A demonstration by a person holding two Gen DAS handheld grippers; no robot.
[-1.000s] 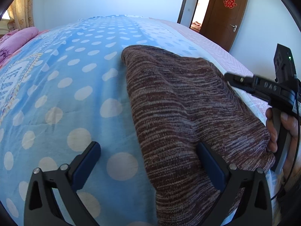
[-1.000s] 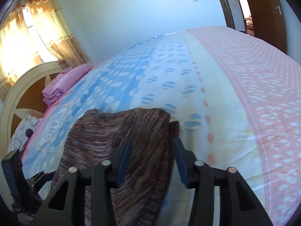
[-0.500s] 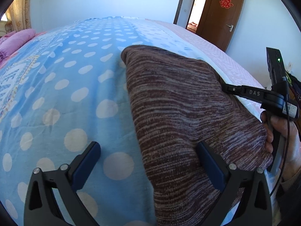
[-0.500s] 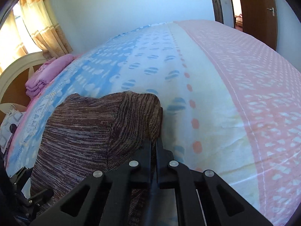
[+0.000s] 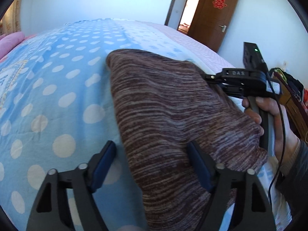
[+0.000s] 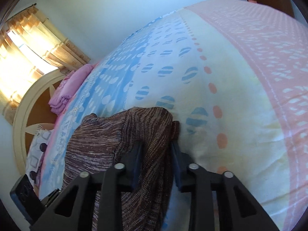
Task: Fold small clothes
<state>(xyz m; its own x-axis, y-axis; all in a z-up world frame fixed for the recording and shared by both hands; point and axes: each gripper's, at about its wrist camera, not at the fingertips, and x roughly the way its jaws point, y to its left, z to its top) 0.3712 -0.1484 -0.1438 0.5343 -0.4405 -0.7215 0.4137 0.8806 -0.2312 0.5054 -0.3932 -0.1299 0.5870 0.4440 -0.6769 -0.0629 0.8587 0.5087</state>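
Lying across the middle of the left wrist view, a brown knit garment (image 5: 173, 115) is being spread over a polka-dot bedspread (image 5: 57, 96), its left edge running down the frame's centre and its near end being cut off at the bottom edge. Wide blue cloth is being left bare to the left of that edge, up to a pink pillow (image 5: 9, 42) at the far left. The left gripper (image 5: 154, 165) is being held spread wide, its left pad over the bedspread just beside the garment's edge and its right pad resting on the knit; nothing is being pinched between them.

At the right of that view the right gripper (image 5: 208, 78) is being gripped by a hand (image 5: 269, 119), and its tips are being hidden in the fabric. In the right wrist view the right gripper (image 6: 156, 161) is being seen parted a little around a raised fold of the garment (image 6: 115, 140); whether the pads are pressing the fold cannot be told. Pale and pink bedspread (image 6: 250, 96) is being left open to the right of it. The lower right of the garment is being blurred.

Compared with half a second ago, the right gripper's pads are being held apart rather than together, and the left gripper's spread is being kept the same.
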